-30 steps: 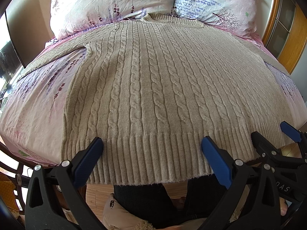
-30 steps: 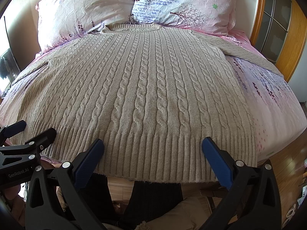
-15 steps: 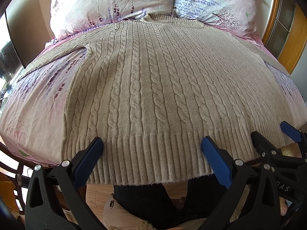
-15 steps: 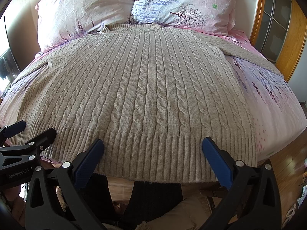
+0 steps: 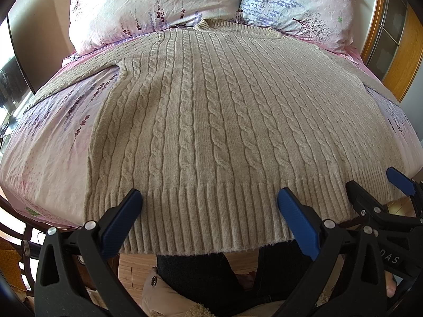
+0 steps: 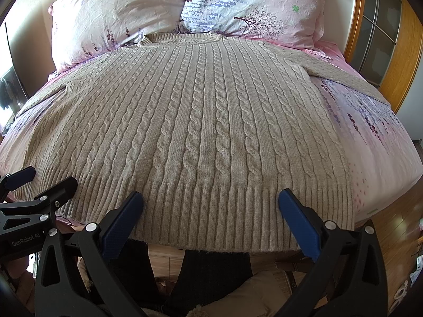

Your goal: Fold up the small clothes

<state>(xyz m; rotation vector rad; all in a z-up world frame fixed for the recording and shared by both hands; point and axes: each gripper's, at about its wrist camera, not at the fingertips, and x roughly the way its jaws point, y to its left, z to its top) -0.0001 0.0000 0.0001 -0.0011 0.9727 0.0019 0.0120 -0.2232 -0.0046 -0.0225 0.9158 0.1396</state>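
Note:
A beige cable-knit sweater lies flat and face up on the bed, collar toward the pillows, sleeves spread out to both sides; it also shows in the right wrist view. Its ribbed hem hangs slightly over the near bed edge. My left gripper is open and empty, hovering over the hem's left half. My right gripper is open and empty over the hem's right half. Each gripper shows at the edge of the other's view: the right one and the left one.
A pink floral bedsheet covers the bed. Two floral pillows lean at the headboard. A wooden-framed glass door stands at the right. The person's dark-trousered legs and a wooden floor are below the bed edge.

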